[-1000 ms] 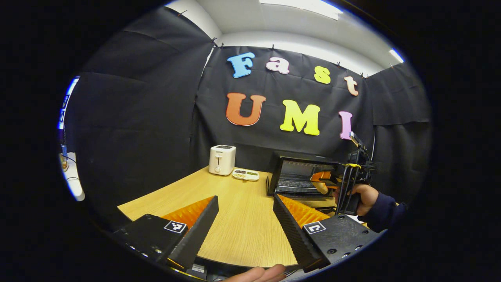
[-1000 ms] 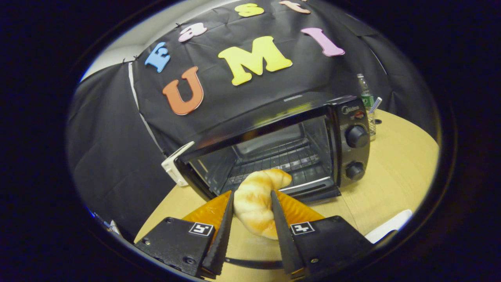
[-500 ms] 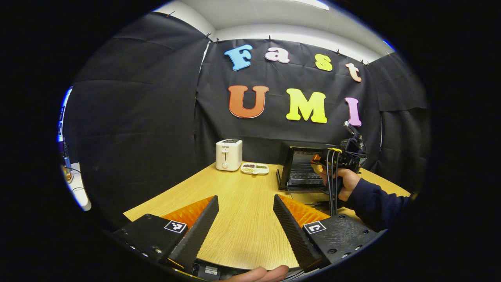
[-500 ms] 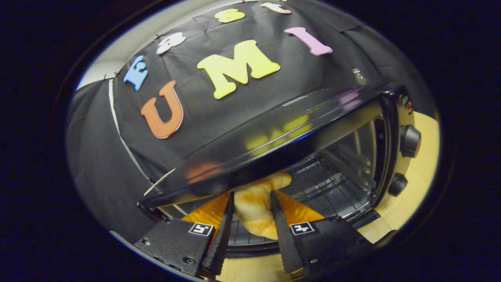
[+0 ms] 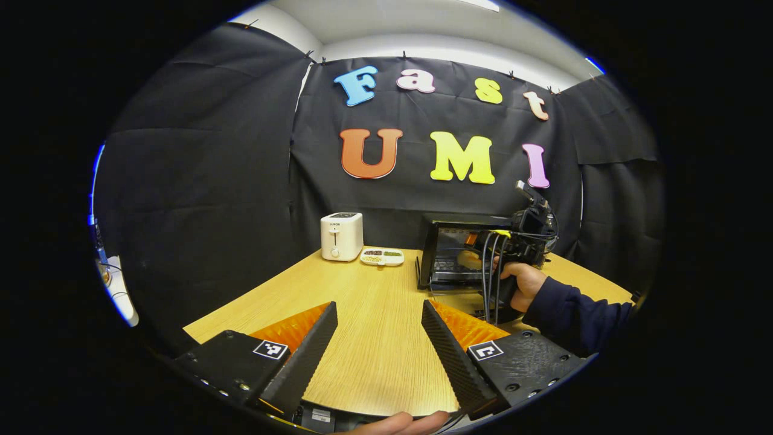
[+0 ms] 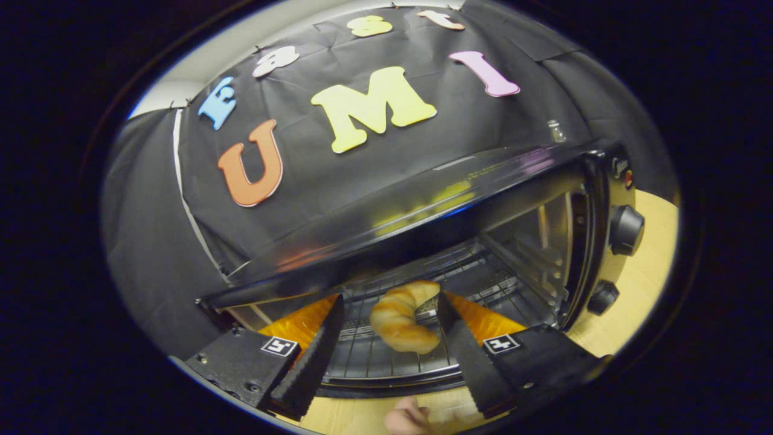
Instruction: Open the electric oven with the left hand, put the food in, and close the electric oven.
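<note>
The black electric oven (image 6: pixel 423 199) stands open in the right gripper view, its wire rack (image 6: pixel 374 356) showing inside. A golden croissant (image 6: pixel 401 317) lies on that rack. My right gripper (image 6: pixel 391 297) is open at the oven mouth, with a gap between each finger and the croissant. In the left gripper view my left gripper (image 5: pixel 377 305) stands open above the wooden table (image 5: pixel 374 362) with nothing between its fingers, well short of the oven (image 5: pixel 447 254). A hand (image 5: pixel 526 281) holds the right gripper (image 5: pixel 483 241) at the oven's front.
A white toaster (image 5: pixel 342 236) and a small dish of snacks (image 5: pixel 381 256) stand at the table's back, left of the oven. Two knobs (image 6: pixel 625 229) sit on the oven's right panel. A dark sleeve (image 5: pixel 574 308) reaches across the right side of the table.
My right gripper carried the croissant into the oven, then opened and left it lying on the rack. The left gripper stayed open, with only its view shifting slightly.
</note>
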Demonstrator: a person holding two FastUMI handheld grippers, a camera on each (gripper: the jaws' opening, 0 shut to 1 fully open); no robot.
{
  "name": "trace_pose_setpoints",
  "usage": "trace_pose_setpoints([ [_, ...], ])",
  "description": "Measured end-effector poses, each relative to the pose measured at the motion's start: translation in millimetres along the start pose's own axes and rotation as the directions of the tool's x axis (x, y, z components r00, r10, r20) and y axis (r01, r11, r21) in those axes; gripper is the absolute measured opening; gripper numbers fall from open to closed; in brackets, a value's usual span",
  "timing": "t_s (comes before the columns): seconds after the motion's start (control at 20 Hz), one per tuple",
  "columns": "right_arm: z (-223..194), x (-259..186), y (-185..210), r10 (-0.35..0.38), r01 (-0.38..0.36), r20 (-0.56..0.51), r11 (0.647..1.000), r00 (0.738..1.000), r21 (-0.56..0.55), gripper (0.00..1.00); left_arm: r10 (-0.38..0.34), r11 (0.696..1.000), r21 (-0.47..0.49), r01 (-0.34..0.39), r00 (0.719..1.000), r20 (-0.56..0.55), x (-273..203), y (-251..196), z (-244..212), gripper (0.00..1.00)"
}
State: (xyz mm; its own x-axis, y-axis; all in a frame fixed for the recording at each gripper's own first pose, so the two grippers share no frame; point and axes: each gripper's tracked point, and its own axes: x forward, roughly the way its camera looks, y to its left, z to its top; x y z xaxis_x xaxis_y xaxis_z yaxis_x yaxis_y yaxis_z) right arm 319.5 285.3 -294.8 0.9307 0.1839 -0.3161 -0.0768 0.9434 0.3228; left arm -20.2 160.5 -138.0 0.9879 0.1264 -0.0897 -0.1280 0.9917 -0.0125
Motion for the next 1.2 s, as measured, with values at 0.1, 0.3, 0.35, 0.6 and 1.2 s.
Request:
trace_pose_setpoints([
  [0.1, 5, -22, 4, 0.028, -0.029, 0.001, 0.999, 1.000, 0.015, 0.94, 0.000, 1.000, -0.006, 0.000, 1.000, 0.006, -9, -4, 3, 0.93],
  [0.3, 15, -76, 6, 0.088, -0.088, -0.001, 0.995, 0.996, 0.039, 0.94, 0.003, 1.000, -0.011, -0.003, 1.000, 0.007, -21, -15, 7, 0.93],
  [0.35, 19, -91, 3, 0.097, -0.097, -0.003, 0.995, 0.995, 0.039, 0.94, 0.003, 1.000, -0.012, -0.003, 1.000, 0.003, -22, -19, 8, 0.93],
  [0.6, 49, -174, -14, 0.181, -0.182, 0.037, 0.983, 0.983, 0.031, 0.93, -0.066, 0.996, -0.062, 0.062, 0.995, -0.069, -16, -57, 2, 0.93],
  [1.2, 136, -315, -111, 0.187, -0.172, 0.216, 0.981, 0.958, -0.086, 0.92, -0.239, 0.971, -0.063, 0.231, 0.943, -0.229, 33, -168, -45, 0.93],
])
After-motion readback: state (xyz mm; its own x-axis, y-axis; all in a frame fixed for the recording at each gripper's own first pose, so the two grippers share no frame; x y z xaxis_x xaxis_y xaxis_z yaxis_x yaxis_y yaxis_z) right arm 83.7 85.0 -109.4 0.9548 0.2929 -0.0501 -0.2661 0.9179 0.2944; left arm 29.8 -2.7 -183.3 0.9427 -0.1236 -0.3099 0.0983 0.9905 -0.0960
